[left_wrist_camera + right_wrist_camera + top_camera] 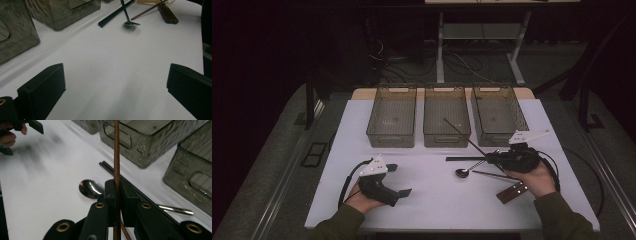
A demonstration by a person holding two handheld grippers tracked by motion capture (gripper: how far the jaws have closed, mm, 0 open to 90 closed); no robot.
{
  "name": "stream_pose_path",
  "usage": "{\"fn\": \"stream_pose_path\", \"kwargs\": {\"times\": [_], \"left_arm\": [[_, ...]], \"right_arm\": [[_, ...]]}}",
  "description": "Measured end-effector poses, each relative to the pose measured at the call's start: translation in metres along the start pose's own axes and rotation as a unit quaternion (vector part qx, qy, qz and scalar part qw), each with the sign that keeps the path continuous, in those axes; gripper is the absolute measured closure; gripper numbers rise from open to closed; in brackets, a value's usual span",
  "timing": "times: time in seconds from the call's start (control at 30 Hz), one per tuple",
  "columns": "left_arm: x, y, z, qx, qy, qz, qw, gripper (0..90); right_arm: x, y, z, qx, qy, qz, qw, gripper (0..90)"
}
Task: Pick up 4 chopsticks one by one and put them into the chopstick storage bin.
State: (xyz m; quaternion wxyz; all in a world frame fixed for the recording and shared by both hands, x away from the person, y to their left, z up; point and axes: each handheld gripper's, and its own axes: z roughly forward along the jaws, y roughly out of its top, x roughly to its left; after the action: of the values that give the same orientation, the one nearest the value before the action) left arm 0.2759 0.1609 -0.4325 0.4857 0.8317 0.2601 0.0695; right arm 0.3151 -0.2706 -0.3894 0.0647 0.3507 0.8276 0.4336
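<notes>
My right gripper (491, 158) is at the right of the white table (437, 205), shut on a thin brown chopstick (462, 134). The stick slants up and left, and its far tip is over the middle bin (447, 141). In the right gripper view the chopstick (116, 150) runs straight up between the closed jaws of my right gripper (117, 192). A metal spoon (462, 173) lies just left of that gripper, beside a pair of black chopsticks (462, 159) and a second brown chopstick (489, 175). At the left, my left gripper (399, 180) is open and holds nothing.
Three clear grey bins stand in a row at the back: left (390, 141), middle, and right (492, 140). A flat brown wooden piece (512, 192) lies near the right hand. In the left gripper view, bare white table lies between the open jaws of my left gripper (115, 87).
</notes>
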Motion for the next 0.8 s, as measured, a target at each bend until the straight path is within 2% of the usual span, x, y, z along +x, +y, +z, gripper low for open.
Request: {"fn": "stream_pose_path", "kwargs": {"times": [0.27, 0.53, 0.8], "left_arm": [[0.001, 0.0, 0.001, 0.002, 0.006, -0.01, 0.9999, 0.0], [0.001, 0.0, 0.002, 0.003, 0.002, -0.015, 0.9999, 0.0], [-0.001, 0.001, 0.002, 0.003, -0.001, -0.007, 1.0, 0.0]], "right_arm": [[0.004, 0.011, 0.01, -0.007, 0.003, 0.0, 1.0, 84.1], [0.006, 0.027, 0.019, -0.014, -0.002, 0.009, 0.9999, 84.1], [0.009, 0.04, 0.031, -0.018, -0.007, 0.02, 0.9996, 84.1]]}}
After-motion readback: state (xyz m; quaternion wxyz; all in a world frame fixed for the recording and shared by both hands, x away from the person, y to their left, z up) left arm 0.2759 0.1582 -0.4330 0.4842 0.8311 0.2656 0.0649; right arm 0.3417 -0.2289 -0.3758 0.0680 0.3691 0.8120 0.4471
